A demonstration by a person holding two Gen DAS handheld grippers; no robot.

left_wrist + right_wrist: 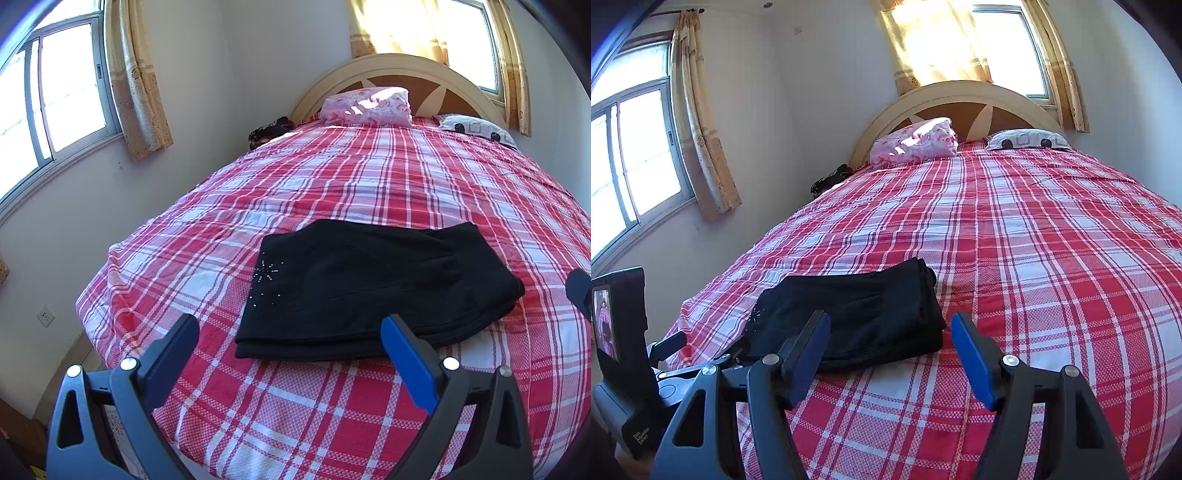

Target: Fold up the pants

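The black pants (pixel 376 291) lie folded into a flat, layered rectangle on the red-and-white plaid bedspread (pixel 369 192), a small starburst of sparkly studs (pixel 266 277) showing near their left edge. The left gripper (pixel 290 325) hangs just short of the near edge of the pants with its jaws spread wide and nothing between them. Up at the curved headboard (pixel 399 70) sit a pink floral pillow (pixel 365 105) and a white patterned one (pixel 476 129), with curtained windows on both walls.

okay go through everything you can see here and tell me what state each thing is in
black pants: folded, flat on bedspread
left gripper: open, empty
right gripper: open, empty
plaid bedspread: spread smooth
pink pillow: against headboard
curtains: drawn aside
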